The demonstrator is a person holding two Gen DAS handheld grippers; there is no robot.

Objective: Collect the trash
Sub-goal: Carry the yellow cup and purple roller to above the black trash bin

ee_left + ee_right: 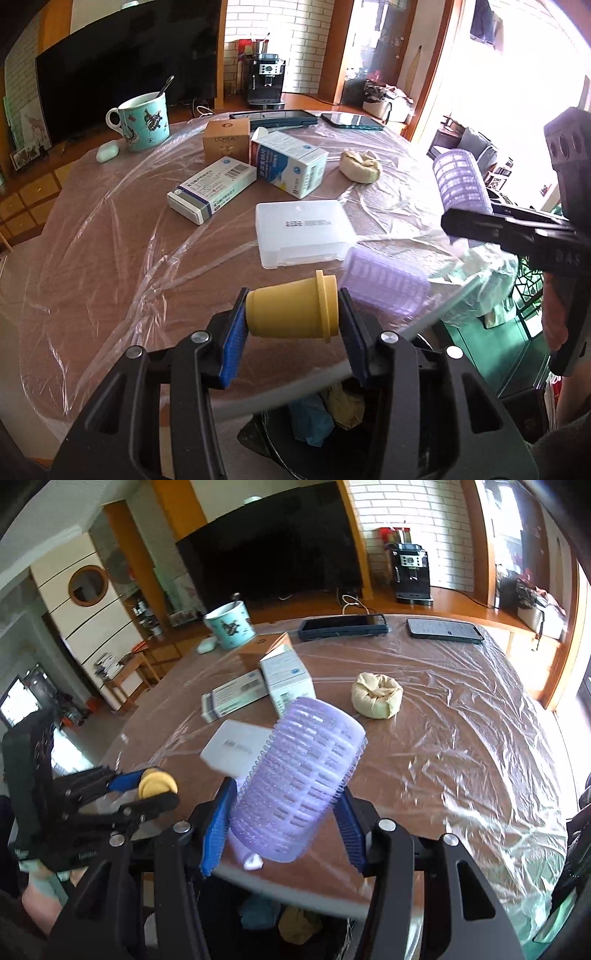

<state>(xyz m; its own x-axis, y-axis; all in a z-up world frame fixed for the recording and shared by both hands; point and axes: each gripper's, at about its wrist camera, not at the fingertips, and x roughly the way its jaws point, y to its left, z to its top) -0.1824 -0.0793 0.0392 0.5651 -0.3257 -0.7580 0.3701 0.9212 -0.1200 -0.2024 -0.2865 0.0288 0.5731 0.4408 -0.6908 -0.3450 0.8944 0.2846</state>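
Observation:
My left gripper [291, 314] is shut on a small yellow cup [291, 310], held on its side above the table edge. It also shows in the right wrist view [157, 783]. My right gripper [282, 812] is shut on a purple hair roller [299, 779], which shows in the left wrist view [461, 181] at the right. A second purple roller [384, 280] appears blurred beside the cup. Below the table edge a black trash bin [332, 417] holds blue and yellow crumpled trash. A crumpled yellow wad [376, 696] lies on the table.
The round table [461, 738] has a plastic film cover. On it are a white flat box [304, 232], medicine boxes [212, 188], a carton [291, 162], a L'Oreal box [226, 140], a mug with spoon [144, 122], an earbud case [107, 151], two phones [443, 629].

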